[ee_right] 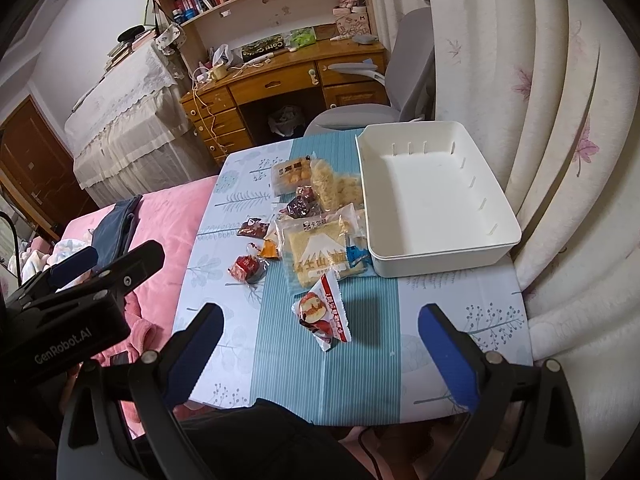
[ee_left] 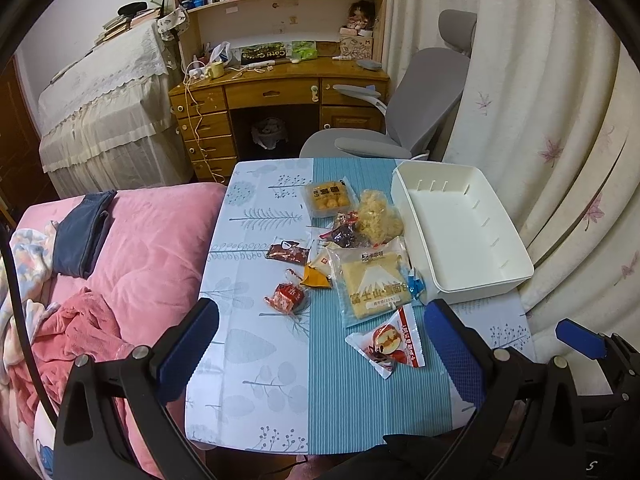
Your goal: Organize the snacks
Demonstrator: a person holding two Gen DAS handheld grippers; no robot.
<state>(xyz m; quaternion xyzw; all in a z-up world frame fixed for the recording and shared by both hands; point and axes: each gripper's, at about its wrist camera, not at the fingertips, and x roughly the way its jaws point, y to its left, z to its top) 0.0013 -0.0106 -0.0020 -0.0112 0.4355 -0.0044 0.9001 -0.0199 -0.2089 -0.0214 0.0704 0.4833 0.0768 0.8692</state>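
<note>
step: start of the sort, by my read. Nothing is in the white bin [ee_right: 436, 196] yet, and every snack is loose on the surface [ee_right: 288, 360].

left gripper [ee_left: 320, 344]: jaws spread wide, holding nothing, hovering over the near edge of the surface.

right gripper [ee_right: 320, 344]: same, wide apart and empty (its blue pads frame the nearest packet in the right wrist view).

bin: far right of the surface, against the curtain [ee_right: 560, 120], open side up, long side touching the pile.

snacks: clustered mid-surface, left of the bin.
- red-and-white packet [ee_right: 326, 314]: nearest me, lying apart from the rest
- big bread bag with mountain print [ee_right: 320, 254]: behind it, just beside the bin wall
- small blue wrapper [ee_right: 357, 256]: wedged between bread bag and bin
- red round snack [ee_right: 246, 269], orange wrapper [ee_right: 269, 249], dark brown sachet [ee_right: 252, 227]: strung out on the left
- dark red candies [ee_right: 303, 205], pale noodle-like bag [ee_right: 336, 188], yellow tray pack [ee_right: 292, 176]: at the far end

next move (my call): right gripper goes for the red-and-white packet. It's flat and crinkly, so come in low, pinch a raised edge, then carry it right into the bin.

risk: a thin wrapper may slide on the cloth instead of lifting.
</note>
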